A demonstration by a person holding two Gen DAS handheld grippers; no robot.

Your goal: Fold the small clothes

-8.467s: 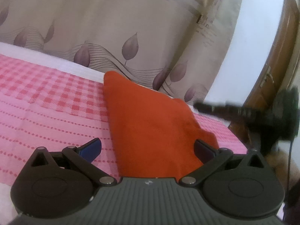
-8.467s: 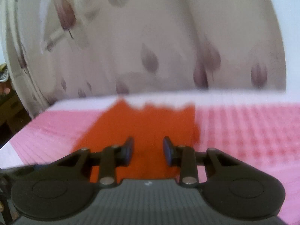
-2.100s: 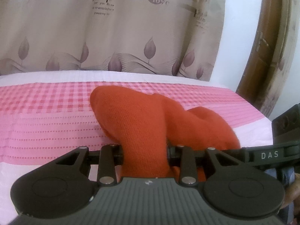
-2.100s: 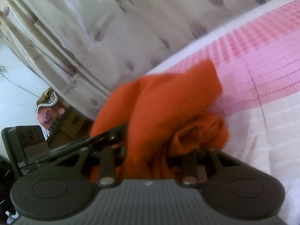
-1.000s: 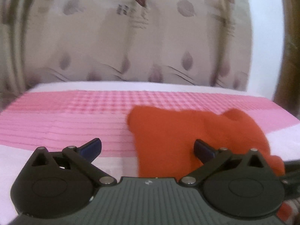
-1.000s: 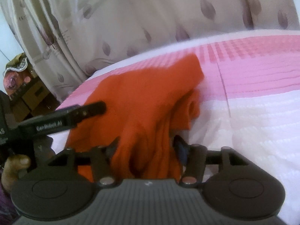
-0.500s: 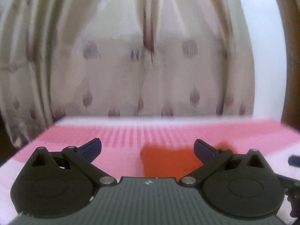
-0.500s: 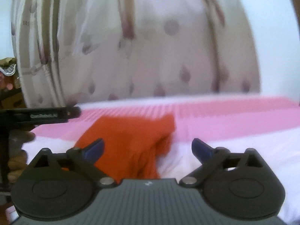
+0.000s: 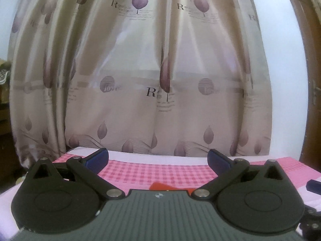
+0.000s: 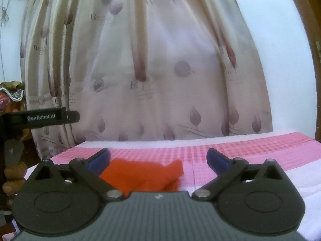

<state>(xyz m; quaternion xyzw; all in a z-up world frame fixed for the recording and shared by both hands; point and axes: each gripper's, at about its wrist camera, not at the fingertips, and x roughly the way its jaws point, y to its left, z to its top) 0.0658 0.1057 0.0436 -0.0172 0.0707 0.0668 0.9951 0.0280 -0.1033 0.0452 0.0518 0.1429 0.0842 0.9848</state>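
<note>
The orange cloth lies bunched on the pink checked bedsheet. In the right wrist view it sits low between the fingers, toward the left one. In the left wrist view only a sliver of the cloth shows above the gripper body. My left gripper is open and empty, raised and pulled back from the cloth. My right gripper is open and empty too, also lifted clear of the cloth.
A beige leaf-print curtain hangs behind the bed. A wooden door frame is at the right. The left gripper's body shows at the left of the right wrist view. Cluttered furniture stands at far left.
Both grippers have opened, let go of the orange cloth and drawn back and up from it. The cloth now lies on the sheet, lower and smaller in both views.
</note>
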